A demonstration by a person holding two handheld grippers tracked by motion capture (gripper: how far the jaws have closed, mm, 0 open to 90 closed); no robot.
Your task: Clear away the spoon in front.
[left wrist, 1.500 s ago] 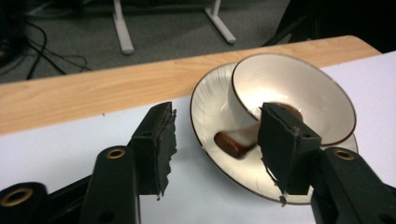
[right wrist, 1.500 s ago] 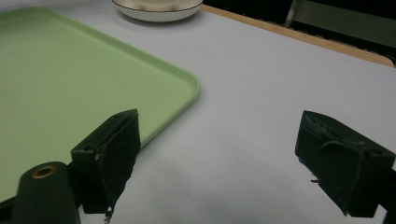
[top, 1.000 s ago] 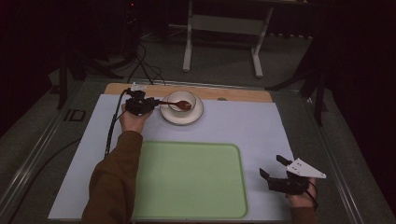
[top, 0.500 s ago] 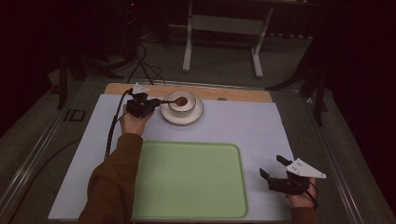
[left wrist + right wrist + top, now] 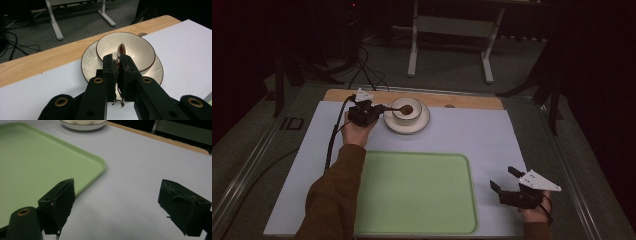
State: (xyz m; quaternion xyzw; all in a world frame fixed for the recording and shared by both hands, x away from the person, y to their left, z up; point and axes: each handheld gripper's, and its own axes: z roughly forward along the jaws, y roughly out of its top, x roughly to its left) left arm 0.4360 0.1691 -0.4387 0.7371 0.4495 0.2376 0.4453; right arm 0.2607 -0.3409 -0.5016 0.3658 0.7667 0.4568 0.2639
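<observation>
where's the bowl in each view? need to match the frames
High view: bowl at top centre, on the saucer, right of the left gripper.
Left gripper view: centre, just past the shut jaws.
Right gripper view: I can only make out the saucer, at the top edge.
Shared landmark: the saucer.

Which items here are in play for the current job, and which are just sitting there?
In play:
- left gripper, shut on the spoon
- bowl holding the spoon's end
- saucer under the bowl

Idle:
- green tray
- right gripper, open, resting apart
- white mat
</observation>
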